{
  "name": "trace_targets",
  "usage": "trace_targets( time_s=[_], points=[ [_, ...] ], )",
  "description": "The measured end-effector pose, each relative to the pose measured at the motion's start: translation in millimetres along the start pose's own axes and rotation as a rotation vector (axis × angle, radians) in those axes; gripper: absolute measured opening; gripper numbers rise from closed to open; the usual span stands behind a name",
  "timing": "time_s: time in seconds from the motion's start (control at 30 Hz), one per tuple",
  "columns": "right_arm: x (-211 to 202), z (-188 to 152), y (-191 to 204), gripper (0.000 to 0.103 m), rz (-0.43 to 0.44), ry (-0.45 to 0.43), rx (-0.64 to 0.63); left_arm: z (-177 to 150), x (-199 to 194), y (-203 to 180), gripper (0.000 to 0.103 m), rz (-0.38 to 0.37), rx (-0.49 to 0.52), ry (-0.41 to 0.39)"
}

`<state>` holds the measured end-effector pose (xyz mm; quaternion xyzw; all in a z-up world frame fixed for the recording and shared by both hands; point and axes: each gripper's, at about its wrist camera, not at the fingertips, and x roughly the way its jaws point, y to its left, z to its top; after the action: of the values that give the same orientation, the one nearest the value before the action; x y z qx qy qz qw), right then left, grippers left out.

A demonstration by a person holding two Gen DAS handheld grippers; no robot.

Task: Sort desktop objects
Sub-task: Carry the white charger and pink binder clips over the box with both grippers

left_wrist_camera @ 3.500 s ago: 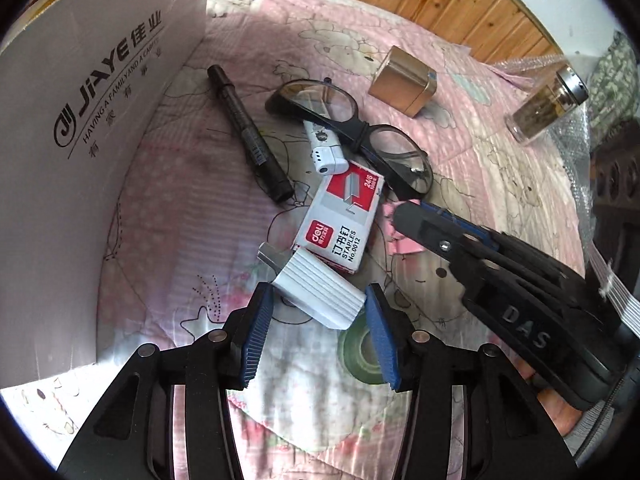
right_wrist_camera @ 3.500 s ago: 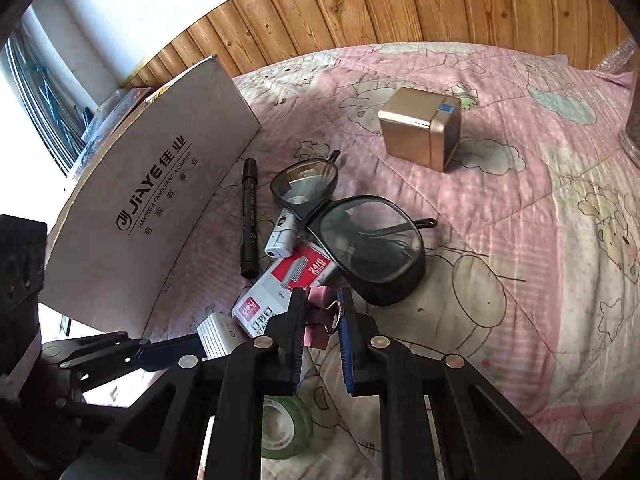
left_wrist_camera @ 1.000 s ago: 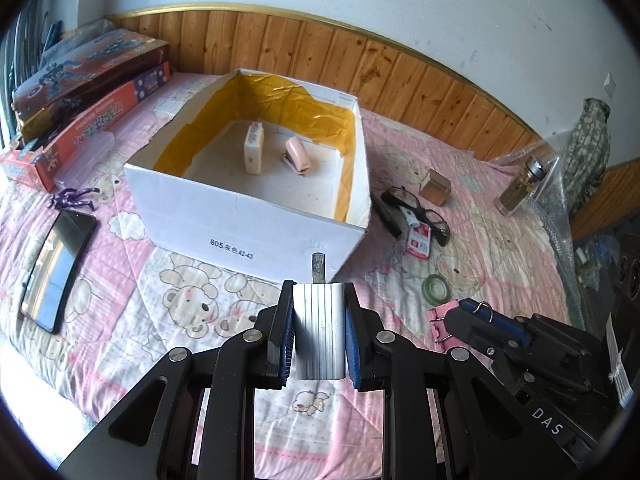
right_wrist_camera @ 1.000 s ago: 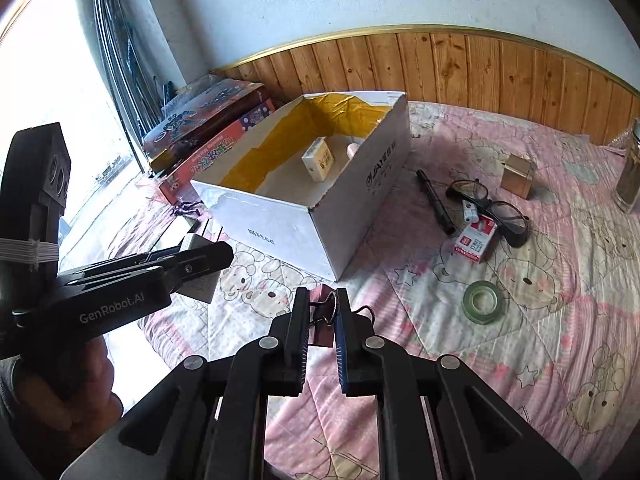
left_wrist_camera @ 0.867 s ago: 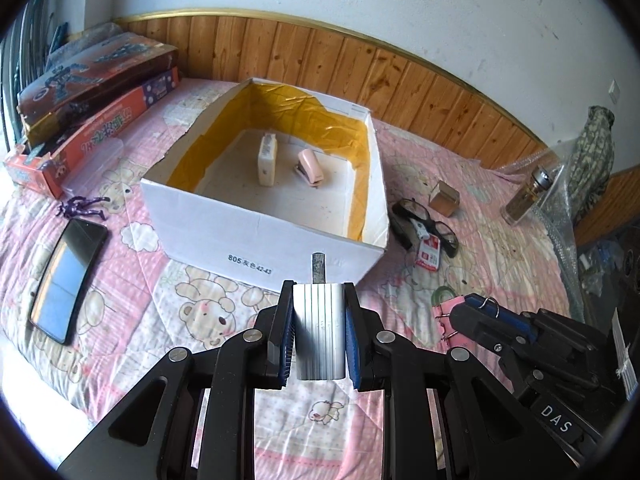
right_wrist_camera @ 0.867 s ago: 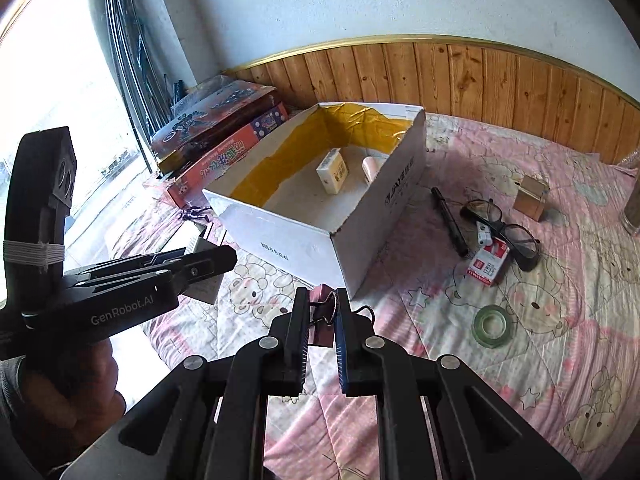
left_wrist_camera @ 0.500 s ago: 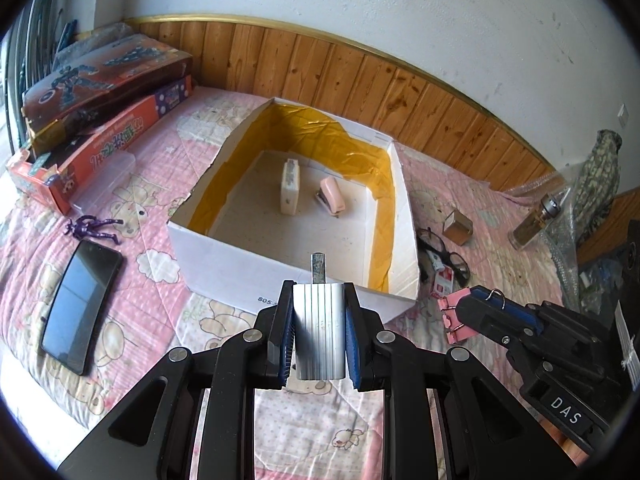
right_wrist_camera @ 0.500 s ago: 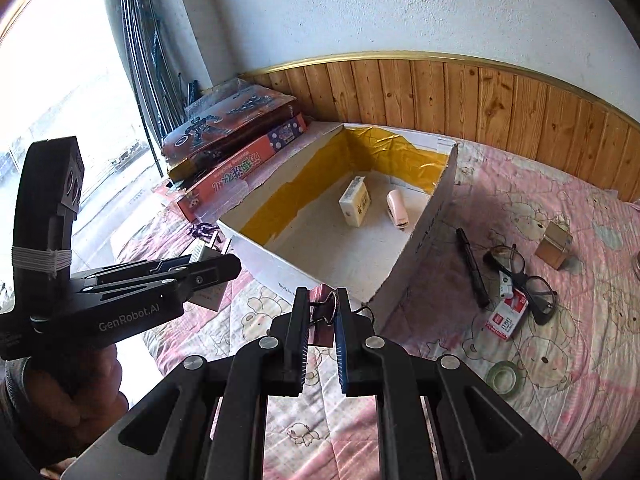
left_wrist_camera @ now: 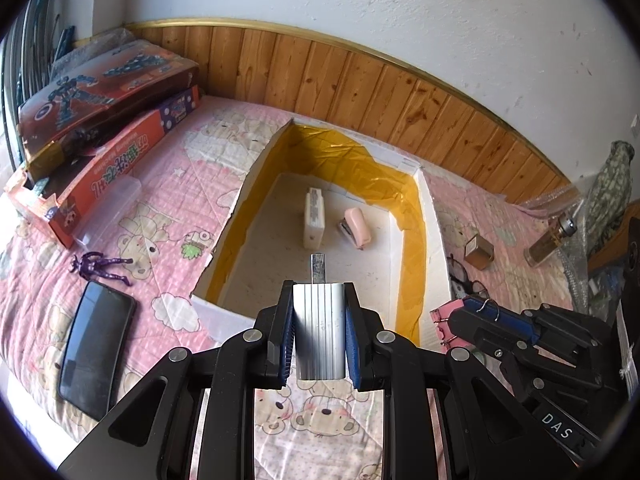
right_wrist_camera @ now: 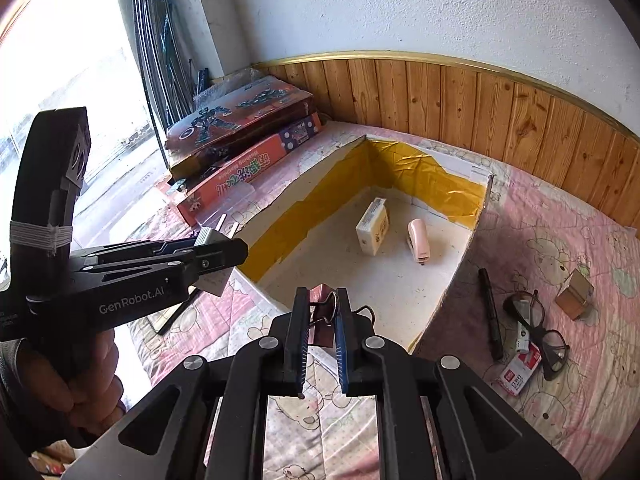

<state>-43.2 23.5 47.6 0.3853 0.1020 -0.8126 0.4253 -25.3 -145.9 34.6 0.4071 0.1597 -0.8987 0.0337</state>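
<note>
1. Centrally, the left gripper (left_wrist_camera: 319,334) is clamped on a white ribbed charger plug (left_wrist_camera: 319,330), held above the near edge of an open white cardboard box (left_wrist_camera: 435,240).
2. Its long axis runs straight ahead along the fingers, with the metal prong end (left_wrist_camera: 319,267) pointing forward over the box floor.
3. To the right, the right gripper (right_wrist_camera: 322,328) is closed on a pink binder clip (right_wrist_camera: 322,320); the clip stands upright between the pads, its wire handles curling toward the camera. It too hangs at the box's near edge.
4. Inside the box, whose inner walls are lined with yellow tape, lie a cream-coloured small carton (left_wrist_camera: 314,217) and a pink stapler (left_wrist_camera: 356,227), side by side and apart.
5. Everything rests on a pink quilt (left_wrist_camera: 168,216) printed with cartoon bears, against wood panelling (left_wrist_camera: 360,80) under a white wall.
6. Right of the box lie a black pen (right_wrist_camera: 491,312), black glasses (right_wrist_camera: 538,322), a red-and-white staples box (right_wrist_camera: 520,368) and a small tan box (right_wrist_camera: 574,294).
7. Left of it lie a black phone (left_wrist_camera: 94,344), a purple toy figure (left_wrist_camera: 100,268) and stacked toy boxes (left_wrist_camera: 100,120).
8. Readable writing: "GenRobot.AI" on the left gripper's body in the right wrist view, "DAS" on the right gripper's body in the left wrist view.
</note>
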Motion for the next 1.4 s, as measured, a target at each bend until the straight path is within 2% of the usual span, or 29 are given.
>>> trace_targets(
  time_s=[0.47, 1.07, 1.4],
  points=[
    [42.5, 18.8, -11.7, 0.013, 0.023, 0.086, -0.004, 19.4, 33.9, 6.6, 0.022, 0.015, 0.038, 0.06],
    [98.8, 34.5, -27.1, 0.013, 0.068, 0.246, 0.008, 30.7, 73.9, 11.1, 0.022, -0.016, 0.046, 0.209],
    [126.8, 33.2, -27.9, 0.013, 0.088, 0.35, 0.002, 25.5, 96.5, 9.6, 0.022, 0.003, 0.083, 0.29]
  ],
)
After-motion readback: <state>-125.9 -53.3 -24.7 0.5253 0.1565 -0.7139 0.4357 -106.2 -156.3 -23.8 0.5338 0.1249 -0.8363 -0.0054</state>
